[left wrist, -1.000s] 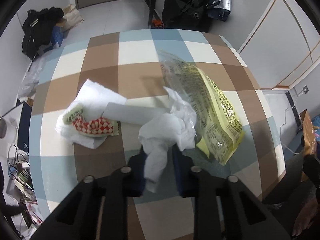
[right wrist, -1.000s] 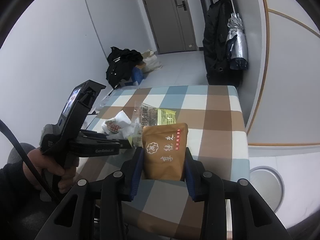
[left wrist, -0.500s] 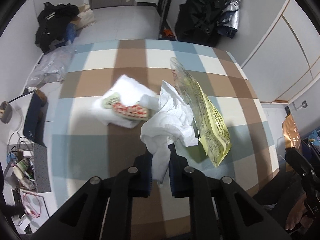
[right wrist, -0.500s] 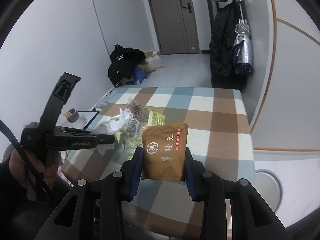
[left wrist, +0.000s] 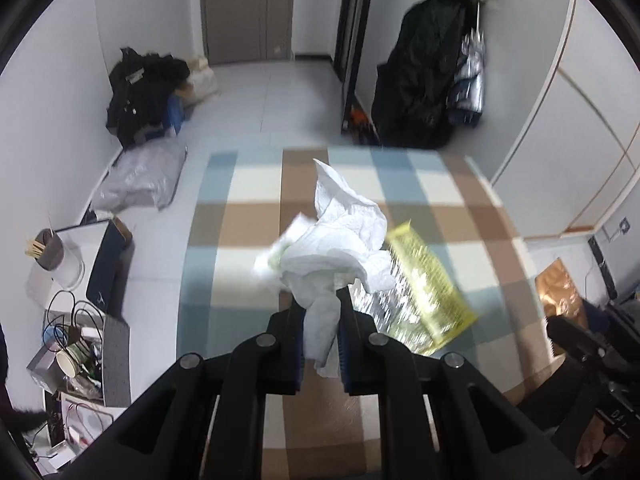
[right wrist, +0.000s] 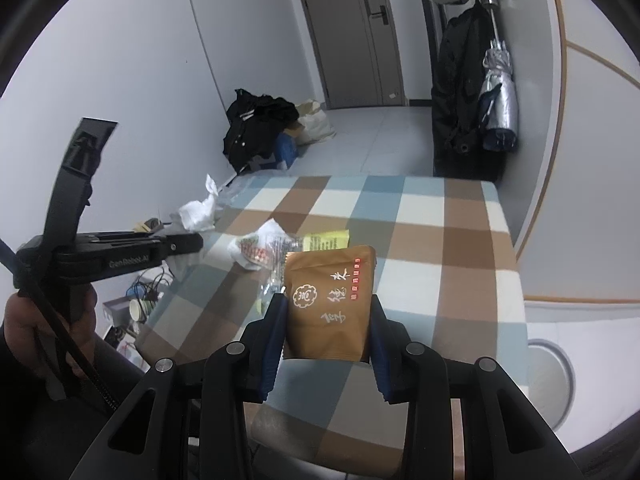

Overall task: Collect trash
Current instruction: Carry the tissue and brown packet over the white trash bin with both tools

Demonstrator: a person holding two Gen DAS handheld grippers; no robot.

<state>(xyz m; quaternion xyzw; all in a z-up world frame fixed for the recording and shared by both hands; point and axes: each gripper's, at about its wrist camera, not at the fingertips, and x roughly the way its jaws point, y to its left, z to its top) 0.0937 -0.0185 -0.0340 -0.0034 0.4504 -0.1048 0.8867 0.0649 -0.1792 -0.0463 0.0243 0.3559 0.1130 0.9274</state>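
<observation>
We are holding a crumpled white tissue [left wrist: 332,248] in the left tongs [left wrist: 320,320], lifted at the frame centre above the checkered surface [left wrist: 248,220], while the right tongs [right wrist: 328,320] are gripping a brown snack pouch [right wrist: 330,300].

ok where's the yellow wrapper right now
The yellow wrapper lies on the checked table, just right of the tissue in the left gripper; in the right wrist view it sits behind the brown pouch.
</observation>
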